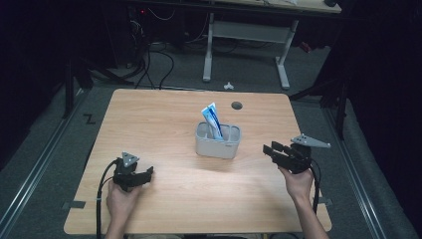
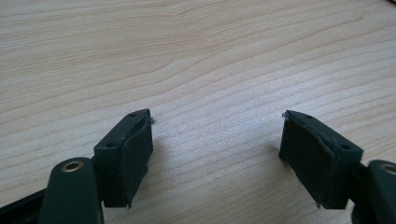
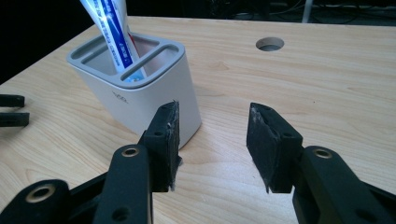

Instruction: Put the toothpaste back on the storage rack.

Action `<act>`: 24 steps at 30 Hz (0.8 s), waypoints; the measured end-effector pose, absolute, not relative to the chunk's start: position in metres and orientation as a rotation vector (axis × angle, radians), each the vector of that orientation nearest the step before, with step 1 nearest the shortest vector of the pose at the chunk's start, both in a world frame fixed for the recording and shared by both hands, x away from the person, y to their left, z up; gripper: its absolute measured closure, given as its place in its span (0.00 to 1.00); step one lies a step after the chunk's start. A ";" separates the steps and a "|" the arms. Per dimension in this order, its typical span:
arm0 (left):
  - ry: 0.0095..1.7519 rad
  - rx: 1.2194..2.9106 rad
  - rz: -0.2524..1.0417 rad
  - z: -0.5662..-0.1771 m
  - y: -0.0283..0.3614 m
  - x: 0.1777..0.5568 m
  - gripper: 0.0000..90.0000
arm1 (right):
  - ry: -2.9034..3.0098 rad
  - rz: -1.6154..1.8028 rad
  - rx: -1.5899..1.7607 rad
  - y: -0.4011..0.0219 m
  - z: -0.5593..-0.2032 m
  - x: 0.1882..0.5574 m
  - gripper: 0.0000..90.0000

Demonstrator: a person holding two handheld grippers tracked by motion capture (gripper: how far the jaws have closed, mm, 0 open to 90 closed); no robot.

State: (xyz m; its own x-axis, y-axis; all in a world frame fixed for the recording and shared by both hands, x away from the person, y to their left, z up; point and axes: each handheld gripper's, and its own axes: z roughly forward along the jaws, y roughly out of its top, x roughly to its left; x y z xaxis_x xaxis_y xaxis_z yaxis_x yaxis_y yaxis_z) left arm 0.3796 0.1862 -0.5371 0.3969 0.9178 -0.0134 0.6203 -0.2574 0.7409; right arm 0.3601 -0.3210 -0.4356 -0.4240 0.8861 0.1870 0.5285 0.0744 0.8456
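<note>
Wood-grain table (image 1: 174, 109), pale and rounded at its corners, carries a grey rectangular holder (image 1: 217, 141) near its middle in the high view; a blue-and-white tube (image 1: 211, 119) leans out of it. The left gripper (image 1: 148, 174) rests low at the near left, the right gripper (image 1: 269, 150) just right of the holder. In the left gripper view, matte black pads (image 2: 135, 154) stand wide apart over bare laminate. In the right gripper view, frayed pads (image 3: 167, 140) gape, empty, beside the smooth, slotted holder (image 3: 154, 88), perhaps plastic; the tube (image 3: 112, 32) sits in its middle slot.
</note>
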 end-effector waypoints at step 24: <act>1.311 1.983 0.565 -0.537 0.186 0.380 0.29 | 2.012 1.185 1.491 -0.328 -0.473 0.363 0.61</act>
State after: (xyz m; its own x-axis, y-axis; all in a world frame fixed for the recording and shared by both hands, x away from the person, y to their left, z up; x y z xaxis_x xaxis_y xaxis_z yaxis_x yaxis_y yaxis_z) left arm 0.3796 0.1862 -0.5370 0.3969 0.9178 -0.0132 0.6203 -0.2576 0.7408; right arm 0.3631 -0.3277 -0.4733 -0.3722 0.9103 0.1814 0.6003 0.0870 0.7950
